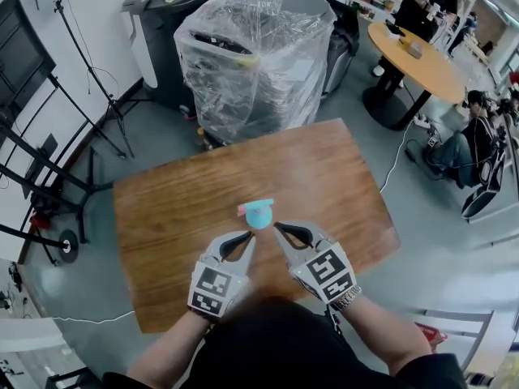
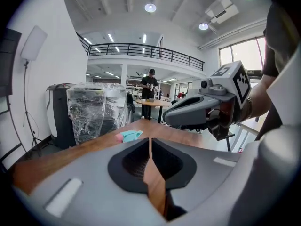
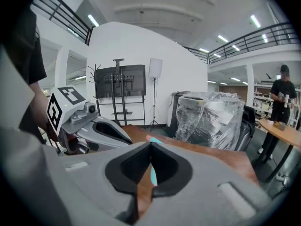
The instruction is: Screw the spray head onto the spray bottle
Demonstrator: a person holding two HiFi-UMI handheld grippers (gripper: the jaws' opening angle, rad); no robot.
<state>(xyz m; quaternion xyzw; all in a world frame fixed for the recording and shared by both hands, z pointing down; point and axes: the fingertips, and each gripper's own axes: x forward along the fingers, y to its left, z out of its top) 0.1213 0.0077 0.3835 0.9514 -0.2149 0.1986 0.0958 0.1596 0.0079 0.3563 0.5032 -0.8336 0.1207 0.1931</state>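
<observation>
One turquoise plastic spray bottle (image 1: 259, 216) stood mid brown wooden tabletop (image 1: 178, 209), its teal pink-tipped spray head (image 1: 256, 207) apparently already seated on top. The left gripper (image 1: 248, 239) and the right gripper (image 1: 276, 228) hung just beside it, jaws clenched on nothing; the task looked finished.

The tabletop (image 1: 178, 217) is warm brown wood with a darker streaked grain. The spray head (image 1: 261, 206) is turquoise with a pink tip, and the spray bottle (image 1: 259, 218) is a paler blue. The left tool (image 1: 250, 236) and right tool (image 1: 276, 228) are light grey with black inner pads. Each bears a cube of black-and-white square markers (black blocks on white). The floor (image 1: 438, 233) is pale grey, the round table (image 1: 426, 75) tan.
</observation>
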